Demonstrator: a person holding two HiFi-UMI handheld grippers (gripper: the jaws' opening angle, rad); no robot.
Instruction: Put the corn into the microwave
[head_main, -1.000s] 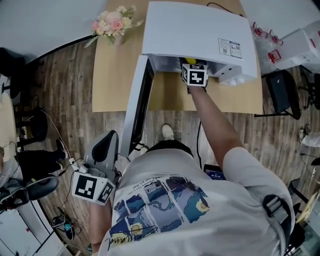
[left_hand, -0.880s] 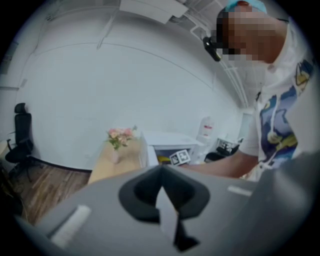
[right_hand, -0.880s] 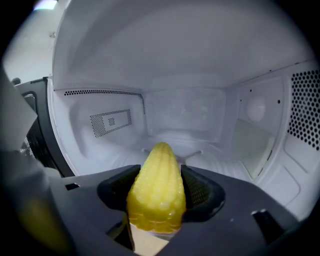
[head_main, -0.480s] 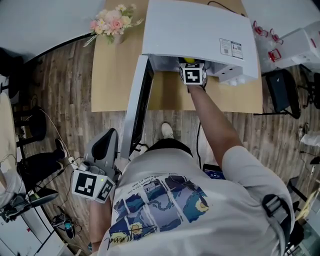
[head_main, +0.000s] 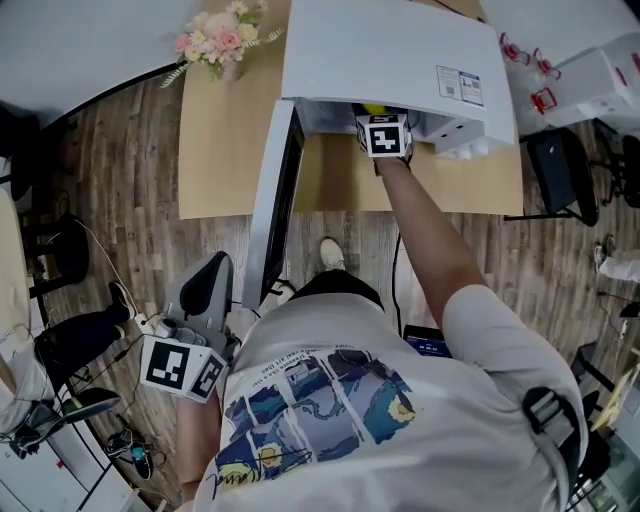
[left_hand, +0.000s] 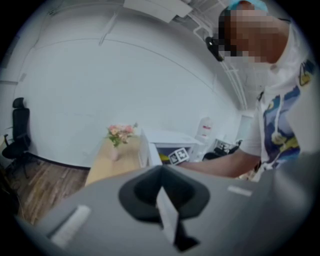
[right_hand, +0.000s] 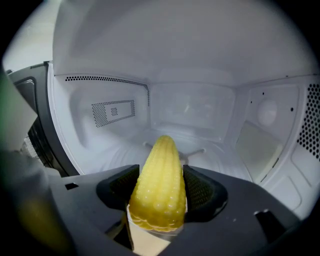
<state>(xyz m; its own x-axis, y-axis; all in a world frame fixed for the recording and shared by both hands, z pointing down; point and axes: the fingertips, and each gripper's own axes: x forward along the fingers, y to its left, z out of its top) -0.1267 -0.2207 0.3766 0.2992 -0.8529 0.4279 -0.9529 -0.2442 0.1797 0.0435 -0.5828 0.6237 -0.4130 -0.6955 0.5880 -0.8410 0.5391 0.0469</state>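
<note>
Left gripper (head_main: 205, 292): hung low at the person's left side, well away from the table, with its jaws pressed together and nothing between them.
Right arm (head_main: 430, 240): stretched forward over the edge of the table (head_main: 225, 150), toward the open front of the microwave (head_main: 390, 50).
Right gripper (right_hand: 160, 197): reached just inside the microwave's mouth, its marker cube at the opening and its jaws clamped on either side of the corn (right_hand: 159, 170).
Corn: a yellow cob held by its thick end, its tapered tip pointing into the oven. It sat raised above the white floor of the cavity and was not resting on it.
Microwave door (head_main: 275, 190): swung fully open to the left, standing out over the near edge of the table.
Microwave: a white box on the right half of the light wooden table, its inside bare white, with perforated vent patches on the side walls.
Flowers (head_main: 215, 40): a small pink and cream bunch at the far left corner of the table, apart from the microwave.
</note>
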